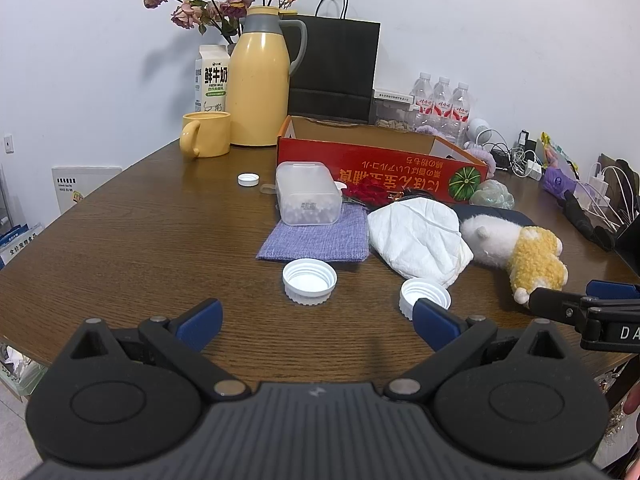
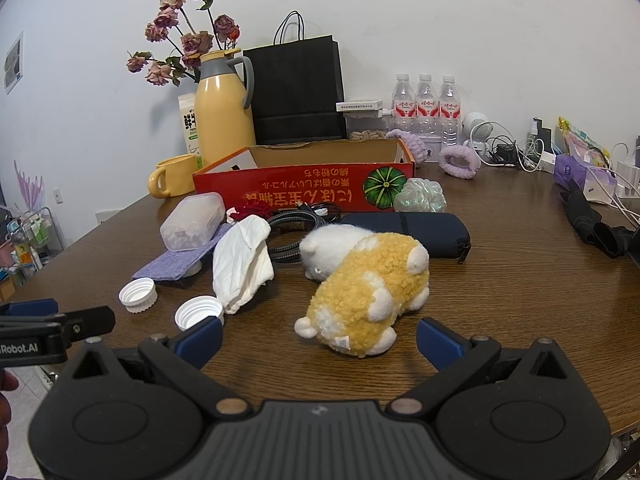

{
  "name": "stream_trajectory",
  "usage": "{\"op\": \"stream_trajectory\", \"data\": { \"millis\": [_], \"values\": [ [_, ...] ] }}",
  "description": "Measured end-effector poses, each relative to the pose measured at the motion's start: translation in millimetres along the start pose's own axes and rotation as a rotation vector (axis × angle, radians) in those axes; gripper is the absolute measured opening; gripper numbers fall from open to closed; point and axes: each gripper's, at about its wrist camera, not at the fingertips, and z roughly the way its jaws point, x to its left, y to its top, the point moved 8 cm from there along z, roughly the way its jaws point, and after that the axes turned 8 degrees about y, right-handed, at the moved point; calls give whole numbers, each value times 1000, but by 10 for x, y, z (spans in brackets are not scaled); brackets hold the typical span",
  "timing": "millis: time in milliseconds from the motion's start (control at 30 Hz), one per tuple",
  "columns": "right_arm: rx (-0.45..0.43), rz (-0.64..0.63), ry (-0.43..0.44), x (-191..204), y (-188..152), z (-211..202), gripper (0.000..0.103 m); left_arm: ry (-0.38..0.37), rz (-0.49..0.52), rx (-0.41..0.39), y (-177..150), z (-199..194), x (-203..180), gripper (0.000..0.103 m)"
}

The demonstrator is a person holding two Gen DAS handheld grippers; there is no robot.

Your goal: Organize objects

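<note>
A: Jaws status, L and R?

B: Left gripper (image 1: 316, 320) jaws wide apart, nothing held, low over the bench (image 1: 140, 248). Right gripper (image 2: 319, 334) same: spread wide, empty.

A: What's in front of the left one?

B: Two white caps, open side up. Big cap (image 1: 309, 281) just ahead, betw. the fingers' line; second cap (image 1: 424, 298) touching or just behind the right blue pad, can't tell which.

A: And the right one?

B: Plush toy (image 2: 366, 300), yellow and white, lying on its side just ahead of the jaws, not touched. Crumpled white cloth (image 2: 244, 264) to its left, dark pouch (image 2: 404, 228) behind it.

A: The box?

B: Red cardboard box (image 2: 304, 192) further back, open top. Clear plastic container (image 1: 306, 196) lies on a purple fabric mat (image 1: 314, 236) near the box's left end. Yellow thermos (image 1: 260, 80) and yellow mug (image 1: 206, 134) behind-left.
</note>
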Motion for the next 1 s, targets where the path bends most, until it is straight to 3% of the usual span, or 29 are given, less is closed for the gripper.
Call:
{"op": "stream_trajectory", "data": {
  "millis": [300,467,733,1000],
  "values": [
    [-12,-15,1,-73,-46,73,103,13,-6,23,-70,63,48,103],
    [-21,-85,21,-258,4,118,103,47,-7,47,-31,176,102,103],
    [22,-263,165,-449,178,296,103,101,10,104,-7,468,155,103],
    [76,-388,301,-391,261,506,103,118,12,132,72,724,132,103]
  ]
}}
